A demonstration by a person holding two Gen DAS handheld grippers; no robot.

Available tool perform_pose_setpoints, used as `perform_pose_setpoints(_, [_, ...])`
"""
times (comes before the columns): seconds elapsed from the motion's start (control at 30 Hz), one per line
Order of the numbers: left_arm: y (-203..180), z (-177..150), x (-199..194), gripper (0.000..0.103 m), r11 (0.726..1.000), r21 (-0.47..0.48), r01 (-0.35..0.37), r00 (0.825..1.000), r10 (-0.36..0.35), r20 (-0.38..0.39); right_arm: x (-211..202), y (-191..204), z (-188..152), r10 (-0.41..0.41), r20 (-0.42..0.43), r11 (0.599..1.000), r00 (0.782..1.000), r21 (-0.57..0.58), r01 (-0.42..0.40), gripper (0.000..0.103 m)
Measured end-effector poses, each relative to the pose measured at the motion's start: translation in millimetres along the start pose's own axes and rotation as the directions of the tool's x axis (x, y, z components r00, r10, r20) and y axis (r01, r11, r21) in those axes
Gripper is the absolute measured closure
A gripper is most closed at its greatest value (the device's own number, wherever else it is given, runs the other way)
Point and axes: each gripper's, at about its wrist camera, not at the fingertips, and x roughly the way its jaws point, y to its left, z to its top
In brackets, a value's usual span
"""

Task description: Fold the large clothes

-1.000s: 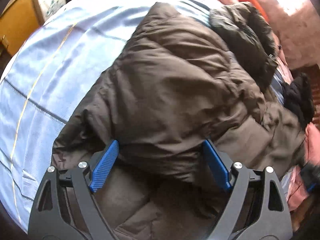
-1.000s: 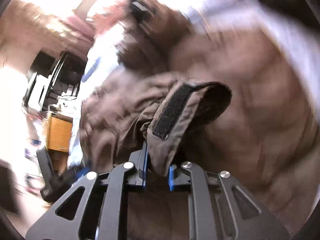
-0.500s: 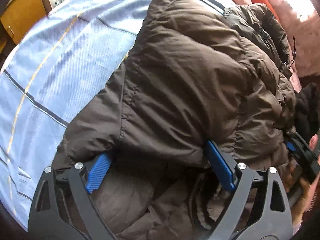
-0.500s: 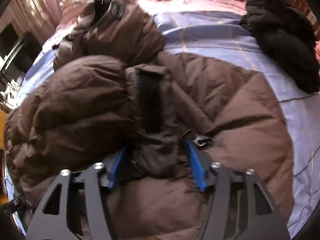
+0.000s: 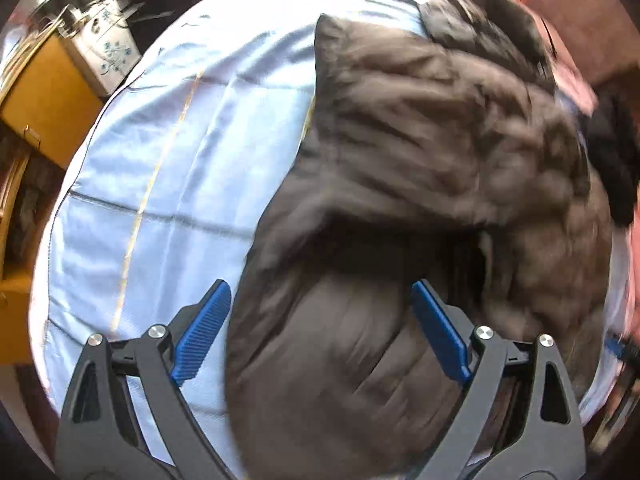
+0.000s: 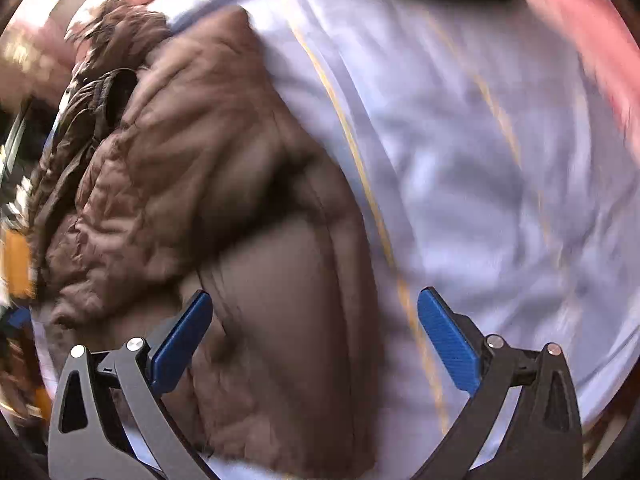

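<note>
Your right gripper (image 6: 314, 336) has just sprung wide, nothing between its jaws; left gripper (image 5: 320, 332) gapes too. Seize the brown jacket (image 5: 432, 184), sleeves folded, at its lower hem on the blue bedsheet (image 5: 160, 168)

The left gripper (image 5: 320, 320) had two dark grey arms with triangular cut-outs, rising from 7 and 5 o'clock in the left wrist view. Each arm carried two round silver screws and ended in a ribbed blue pad (image 5: 204, 334) angled inward. The right gripper (image 6: 316, 332) was built alike: dark grey arms with triangular openings, paired silver screws on each, and blue textured pads (image 6: 448, 344) at their ends. No cables, markings or sleeves could be made out in either view.
</note>
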Motion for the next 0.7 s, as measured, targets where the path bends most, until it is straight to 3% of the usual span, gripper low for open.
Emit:
perform_pose_setpoints(0.07, [13,-16,8,0.010,0.998,-0.004,0.059,0.995,-0.059,-0.084,9,-9,-16,0.102,-0.059,0.994,0.993,0.036,-0.100,0.001])
perform_pose_setpoints(0.23, [29,-46,46,0.010,0.999,-0.019,0.032,0.971,-0.035,-0.235,45,-1,-36,0.124,-0.179,0.992,0.976,0.001,-0.126,0.001])
perform_pose_setpoints(0.3, [33,-53,56,0.030,0.997,-0.042,0.067,0.959,-0.076,-0.273,59,6,-40,0.112,-0.215,0.993,0.970,-0.006,-0.116,0.001])
perform_pose_setpoints(0.33, [35,-54,56,0.050,0.992,-0.064,0.106,0.953,-0.120,-0.279,64,10,-44,0.106,-0.213,0.994,0.971,-0.011,-0.111,0.004])
perform_pose_setpoints(0.37, [36,-53,52,0.070,0.987,-0.086,0.138,0.949,-0.156,-0.274,62,14,-49,0.118,-0.197,0.992,0.973,-0.009,-0.122,0.030])
perform_pose_setpoints(0.43, [35,-51,38,0.085,0.980,-0.105,0.172,0.943,-0.194,-0.271,57,23,-56,0.154,-0.188,0.987,0.970,-0.005,-0.158,0.067])
perform_pose_setpoints(0.47, [33,-52,33,0.088,0.983,-0.088,0.163,0.945,-0.181,-0.273,51,25,-60,0.162,-0.184,0.986,0.969,0.001,-0.165,0.080])
perform_pose_setpoints(0.6, [36,-72,24,0.089,0.996,-0.024,0.085,0.943,-0.089,-0.320,13,38,-74,0.161,-0.175,0.987,0.971,0.008,-0.162,0.087])
perform_pose_setpoints(0.7, [44,-85,30,0.086,0.999,0.013,0.033,0.934,-0.027,-0.355,13,31,-88,0.152,-0.240,0.988,0.959,0.053,-0.143,0.086])
